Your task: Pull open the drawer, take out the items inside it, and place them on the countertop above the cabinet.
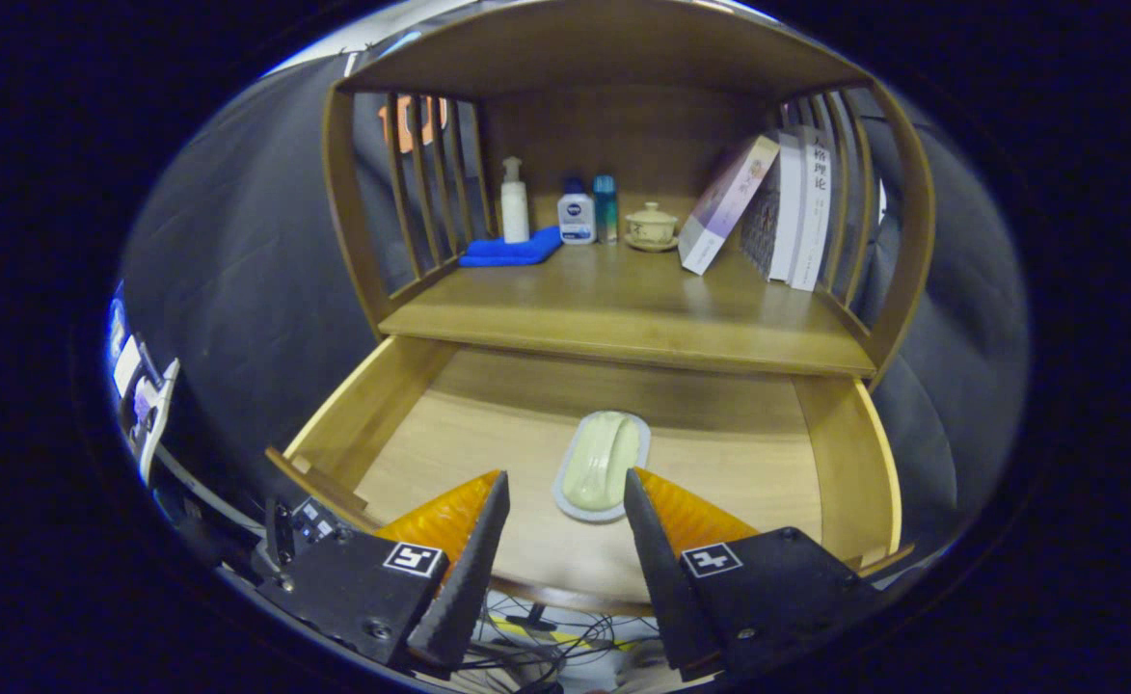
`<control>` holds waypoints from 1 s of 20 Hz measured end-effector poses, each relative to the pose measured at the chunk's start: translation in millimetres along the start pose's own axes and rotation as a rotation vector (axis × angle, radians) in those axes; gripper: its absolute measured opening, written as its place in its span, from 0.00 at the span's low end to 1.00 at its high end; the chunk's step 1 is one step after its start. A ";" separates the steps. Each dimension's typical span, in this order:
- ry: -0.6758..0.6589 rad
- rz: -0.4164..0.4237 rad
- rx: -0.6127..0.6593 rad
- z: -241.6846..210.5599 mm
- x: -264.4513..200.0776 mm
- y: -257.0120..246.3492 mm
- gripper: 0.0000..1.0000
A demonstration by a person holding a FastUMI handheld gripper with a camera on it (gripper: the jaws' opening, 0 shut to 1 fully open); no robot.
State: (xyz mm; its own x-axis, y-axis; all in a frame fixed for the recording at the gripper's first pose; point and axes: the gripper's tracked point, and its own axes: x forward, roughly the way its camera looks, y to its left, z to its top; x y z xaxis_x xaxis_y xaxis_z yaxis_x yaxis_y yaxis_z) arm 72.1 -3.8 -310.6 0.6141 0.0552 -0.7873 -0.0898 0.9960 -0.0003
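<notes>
gripper (565, 487) at 6 o'clock, nearest the camera, hung over the front edge of the pulled-out drawer (372, 405). fingers (473, 540) spread wide apart, pressing on nothing. square black-and-white marker on each finger base. tangle of cables (546, 646) seen below, between the finger bases.

just ahead of the fingertips, in the gap between them: pale green soap-like bar (604, 461) lying in a shallow oval grey dish (565, 506). dish lay flat on the drawer floor, long axis running roughly 12 to 6 o'clock, tilted a little toward 1. near end of the dish sat between the two tips, apart from both. lay nearer the drawer's front edge than its back.

drawer stood fully open, light wood floor, side walls at 9 and 3 o'clock.

beyond the drawer, toward 12 o'clock: countertop (623, 308) of the wooden cabinet, with slatted sides (430, 183) and a curved top over it. at 11 o'clock on the countertop, folded blue cloth (512, 251), white pump bottle (514, 202) standing upright just behind it. beside these, toward 12, short white bottle with a blue cap (576, 214) and a slim teal bottle (605, 204), close together. just right of them, small lidded cup on a saucer (651, 227). at 1 o'clock, row of books (796, 207) against the right slats, the leftmost book (727, 202) leaning on the others.

at 9 o'clock, outside the cabinet, some equipment (146, 405), too blurred to identify.
</notes>
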 end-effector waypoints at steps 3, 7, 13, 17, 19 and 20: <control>0.069 0.001 -0.008 9.2 26.1 -6.7 0.76; 0.169 -0.019 -0.018 10.7 58.8 -10.6 0.76; 0.265 -0.045 -0.040 6.4 91.0 -11.0 0.77; 0.324 -0.063 -0.014 1.0 103.9 -13.3 0.70; 0.338 -0.088 -0.033 3.3 109.2 -17.7 0.66; 0.360 -0.098 -0.034 -0.2 110.9 -17.5 0.64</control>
State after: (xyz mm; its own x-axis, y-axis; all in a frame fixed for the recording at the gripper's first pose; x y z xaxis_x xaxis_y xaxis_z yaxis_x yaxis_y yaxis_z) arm 141.6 -15.2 -398.0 0.3070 -0.0747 -0.9488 -0.0736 0.9921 -0.1020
